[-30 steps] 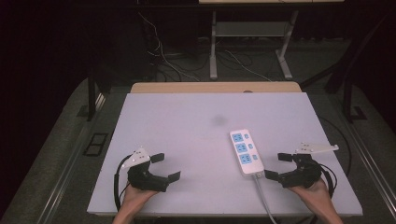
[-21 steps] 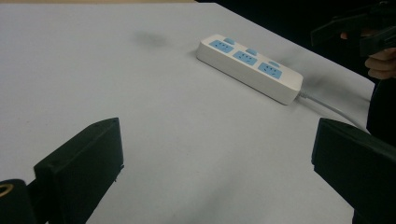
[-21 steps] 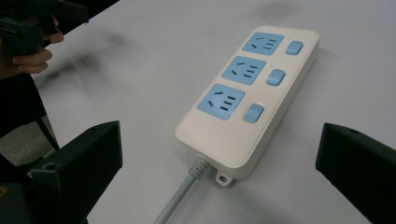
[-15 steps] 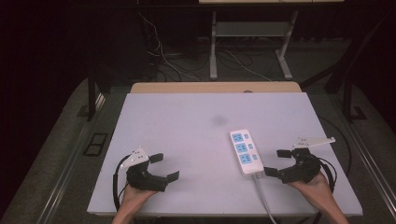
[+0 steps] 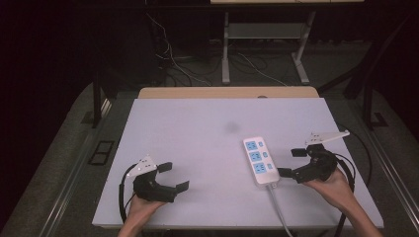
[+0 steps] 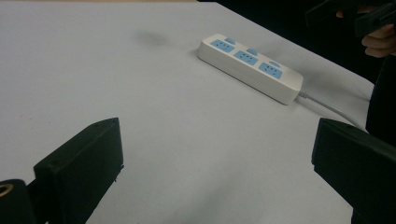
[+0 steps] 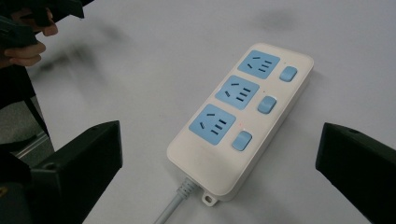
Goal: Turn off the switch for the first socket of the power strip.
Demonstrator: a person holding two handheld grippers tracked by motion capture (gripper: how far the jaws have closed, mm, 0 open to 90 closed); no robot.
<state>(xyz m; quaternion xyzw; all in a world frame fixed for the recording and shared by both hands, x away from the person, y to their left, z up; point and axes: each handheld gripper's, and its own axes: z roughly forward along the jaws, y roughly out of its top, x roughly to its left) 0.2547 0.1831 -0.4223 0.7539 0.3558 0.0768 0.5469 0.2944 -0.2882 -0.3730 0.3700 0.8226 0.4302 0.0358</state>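
A white power strip (image 5: 259, 160) with three blue sockets and three blue switches is seen lying flat on the pale desk (image 5: 197, 128), in its right half and nearer the front edge than the back. Its grey cord (image 5: 279, 210) is led off from its near end toward the front edge of the desk. The right tongs (image 5: 295, 163) are held just beside the strip on its right, their jaws spread wide apart and closed on nothing; in the right gripper view the strip (image 7: 243, 116) is framed between the two black jaws without being touched. The left tongs (image 5: 174, 177) are held low near the front left corner of the desk, well apart from the strip, with jaws likewise spread and empty. A broad bare stretch of desk is left between the two tongs and behind them up to the back edge, where a wooden board (image 5: 227, 92) is butted against the desk. A faint dark smudge (image 5: 230, 127) is seen on the surface behind the strip.
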